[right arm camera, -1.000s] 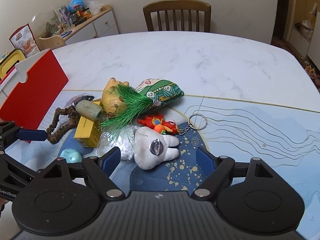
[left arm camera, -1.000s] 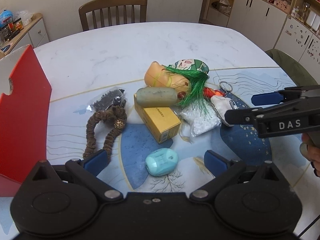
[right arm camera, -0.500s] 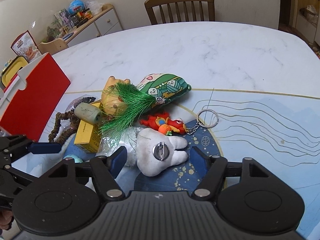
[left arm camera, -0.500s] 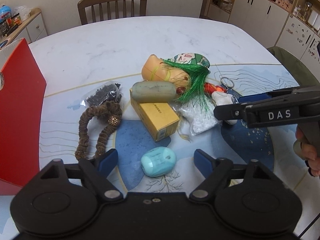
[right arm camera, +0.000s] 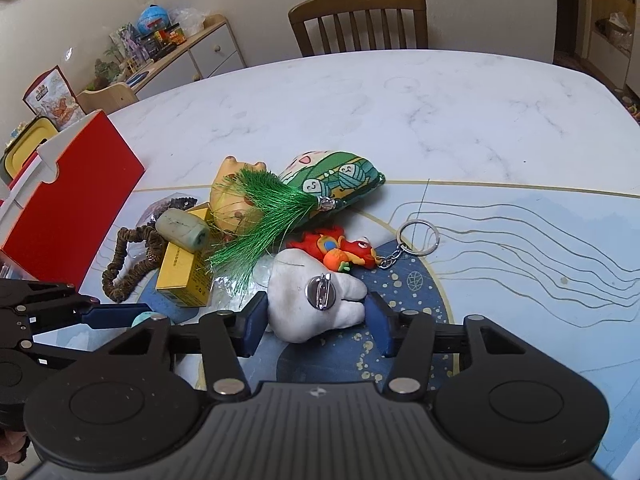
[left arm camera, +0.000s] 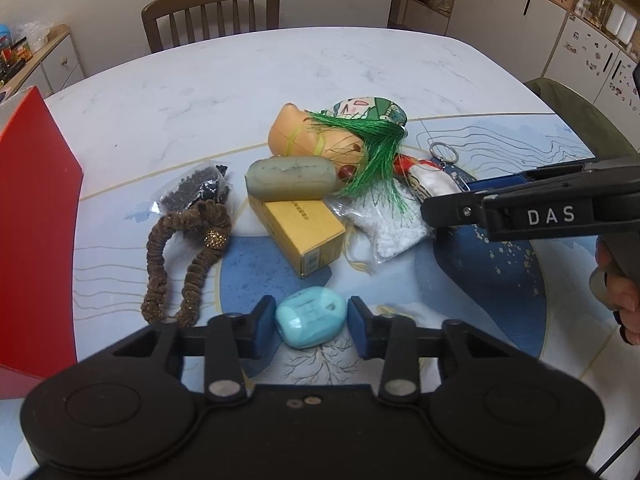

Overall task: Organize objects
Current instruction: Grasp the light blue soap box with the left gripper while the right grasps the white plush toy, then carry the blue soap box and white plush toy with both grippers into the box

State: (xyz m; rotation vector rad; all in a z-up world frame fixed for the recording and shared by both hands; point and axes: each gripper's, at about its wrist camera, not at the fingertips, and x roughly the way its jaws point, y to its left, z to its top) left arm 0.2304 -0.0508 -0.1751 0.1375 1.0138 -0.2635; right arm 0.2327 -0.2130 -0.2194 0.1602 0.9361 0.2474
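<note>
A turquoise pebble-shaped object (left arm camera: pixel 310 322) lies on the patterned mat, and my left gripper (left arm camera: pixel 310 327) is shut on it, a blue pad pressing each side. In the right wrist view, a white tooth-shaped plush (right arm camera: pixel 316 304) with a metal pin on its back sits between the pads of my right gripper (right arm camera: pixel 316 324), which is shut on it. Behind them is a pile: a yellow box (left arm camera: pixel 298 232), a grey-green bar (left arm camera: pixel 290 180), a green tassel (right arm camera: pixel 264 212), a patterned pouch (right arm camera: pixel 340 176) and a red keychain figure (right arm camera: pixel 340 248).
A red box (left arm camera: pixel 32 232) stands at the table's left edge. A brown scrunchie (left arm camera: pixel 184 256) and a bag of dark beads (left arm camera: pixel 196 188) lie left of the pile, with a bag of white beads (left arm camera: pixel 384 228) to its right. A wooden chair (right arm camera: pixel 358 20) stands at the far side.
Both grippers moved forward and down and narrowed from wide open. The left one has shut on the turquoise object, the right one on the white plush.
</note>
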